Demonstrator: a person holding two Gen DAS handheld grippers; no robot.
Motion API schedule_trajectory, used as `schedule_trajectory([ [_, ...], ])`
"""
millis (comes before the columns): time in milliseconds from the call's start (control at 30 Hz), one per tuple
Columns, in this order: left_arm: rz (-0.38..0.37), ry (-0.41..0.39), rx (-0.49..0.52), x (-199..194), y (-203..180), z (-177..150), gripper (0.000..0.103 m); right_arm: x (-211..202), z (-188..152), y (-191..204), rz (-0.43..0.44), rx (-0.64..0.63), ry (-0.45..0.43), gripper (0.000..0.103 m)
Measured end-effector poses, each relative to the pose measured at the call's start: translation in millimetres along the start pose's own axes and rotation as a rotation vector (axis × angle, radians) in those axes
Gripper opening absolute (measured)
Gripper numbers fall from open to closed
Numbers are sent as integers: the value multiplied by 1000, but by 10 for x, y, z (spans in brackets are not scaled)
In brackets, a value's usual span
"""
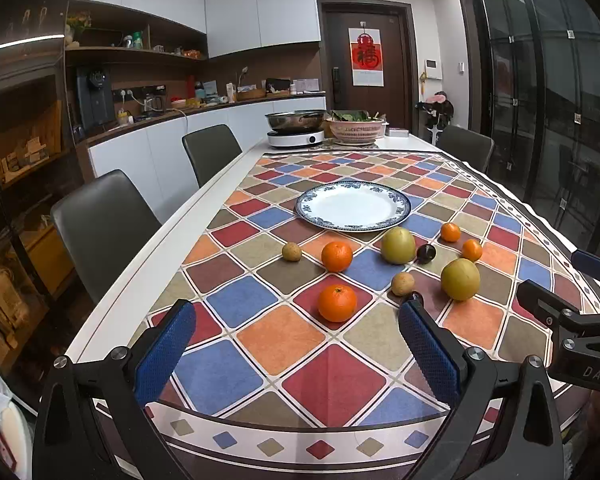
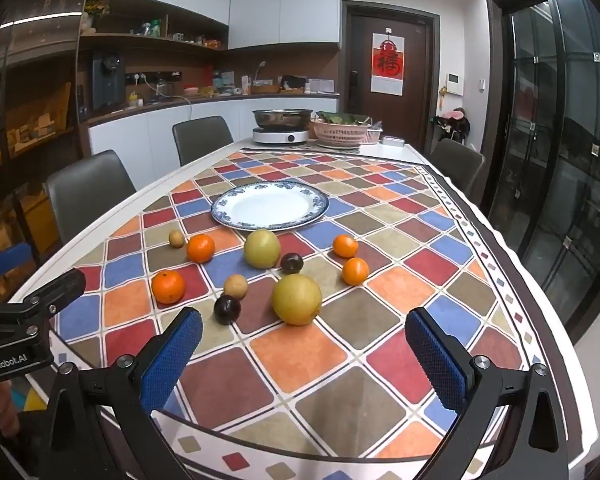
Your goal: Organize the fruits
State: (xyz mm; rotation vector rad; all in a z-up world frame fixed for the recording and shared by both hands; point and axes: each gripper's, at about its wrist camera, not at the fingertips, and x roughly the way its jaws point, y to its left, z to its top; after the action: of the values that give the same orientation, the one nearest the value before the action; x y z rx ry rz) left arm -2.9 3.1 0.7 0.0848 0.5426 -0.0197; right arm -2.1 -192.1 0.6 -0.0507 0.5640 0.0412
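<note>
Kitchen dining table [image 1: 236, 168], checkered cloth [image 2: 300, 344]; scattered fruit before plate [image 2: 270, 205]; both hand-held grippers [image 1: 296, 344] [image 2: 304, 352] agape, empty.

Left gripper body [image 2: 16, 344]: white lettering reading "GenRobot.AI" is showing along its black side, seen from the right wrist view.
Right gripper body [image 1: 584, 356]: pale letters "DAS" are showing on its black casing at the edge of the left wrist view; anything further is running out of frame.
Door hanging [image 1: 366, 57]: a red square with a large dark Chinese character, 福, is hanging on a white sheet on the brown door; the small print beneath it is staying too blurred to read.
Same hanging, right wrist view [image 2: 388, 63]: the same character is showing, with an unreadable red emblem above it.
</note>
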Motion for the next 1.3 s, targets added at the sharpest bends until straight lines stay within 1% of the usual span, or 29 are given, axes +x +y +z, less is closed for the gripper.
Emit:
schedule_trajectory([
  [1300, 1, -9, 3, -47, -11, 0, 103, -14, 0, -3, 1, -1, -5, 102],
])
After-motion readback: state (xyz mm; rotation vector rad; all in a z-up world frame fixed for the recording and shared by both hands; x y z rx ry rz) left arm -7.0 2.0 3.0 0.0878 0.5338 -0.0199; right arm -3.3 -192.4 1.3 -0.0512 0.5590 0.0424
